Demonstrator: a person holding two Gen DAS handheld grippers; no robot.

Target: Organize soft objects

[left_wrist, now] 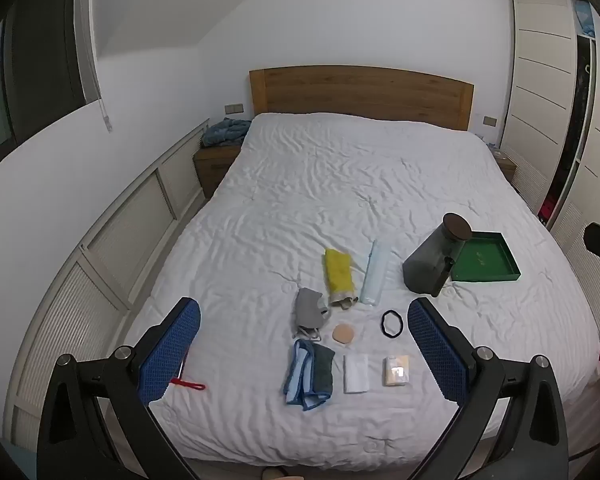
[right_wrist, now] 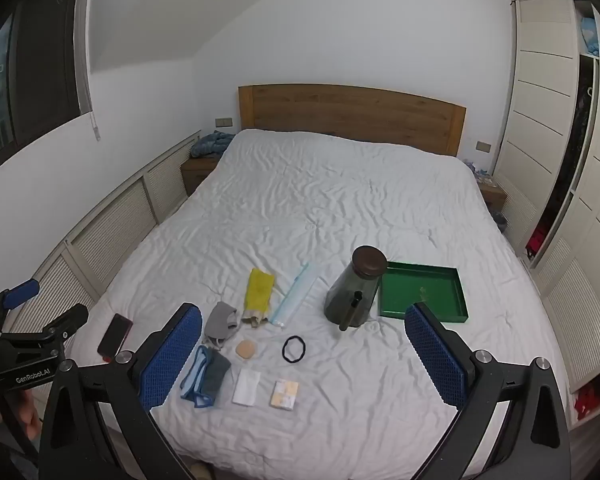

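Observation:
Small soft items lie on the white bed (left_wrist: pixel 300 184): a yellow cloth (left_wrist: pixel 339 270), a pale blue packet (left_wrist: pixel 374 272), a grey face mask (left_wrist: pixel 310 312), a beige round puff (left_wrist: pixel 343 333), a black hair tie (left_wrist: pixel 392 323), a folded blue and grey cloth (left_wrist: pixel 310 374), a white folded tissue (left_wrist: pixel 356 372) and a beige packet (left_wrist: pixel 396 370). A green tray (right_wrist: pixel 420 290) lies beside a dark jar (right_wrist: pixel 358 286) with a brown lid. My left gripper (left_wrist: pixel 304 306) and right gripper (right_wrist: pixel 303 310) hover above the near end of the bed, both open and empty.
A dark phone (right_wrist: pixel 115 334) with a red strap (left_wrist: pixel 188 384) lies at the bed's near left edge. A wooden headboard (left_wrist: pixel 360 92) stands at the far end. Slatted panels line the left wall and wardrobe doors (left_wrist: pixel 540 80) the right. A blue cloth (left_wrist: pixel 224 132) lies on a nightstand.

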